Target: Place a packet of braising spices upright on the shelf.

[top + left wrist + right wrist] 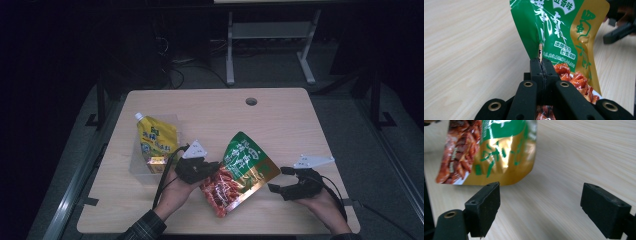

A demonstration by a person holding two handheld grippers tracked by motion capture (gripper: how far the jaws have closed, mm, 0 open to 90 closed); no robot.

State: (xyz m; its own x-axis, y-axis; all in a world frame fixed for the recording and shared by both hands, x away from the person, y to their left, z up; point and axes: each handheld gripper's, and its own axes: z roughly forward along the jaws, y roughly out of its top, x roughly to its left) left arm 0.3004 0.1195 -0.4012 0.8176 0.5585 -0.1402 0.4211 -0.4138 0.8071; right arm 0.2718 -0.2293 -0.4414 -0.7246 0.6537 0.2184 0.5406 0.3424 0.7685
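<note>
A green and gold snack bag (241,170) with red food printed on it hangs tilted over the middle of the wooden table. My left gripper (215,167) is shut on the bag's left edge. In the left gripper view the jaws pinch the bag's seam (540,53), and the bag (564,32) rises above them. My right gripper (276,179) stands open just right of the bag, with nothing between its fingers. In the right gripper view the bag's gold corner (499,157) hangs beyond the left pad (485,207), apart from it.
A clear plastic bin (136,167) at the table's left holds a yellow spout pouch (156,140). A round cable hole (251,101) sits near the far edge. Bare wood lies behind the bag and to the right. A grey desk frame (272,30) stands on the floor beyond.
</note>
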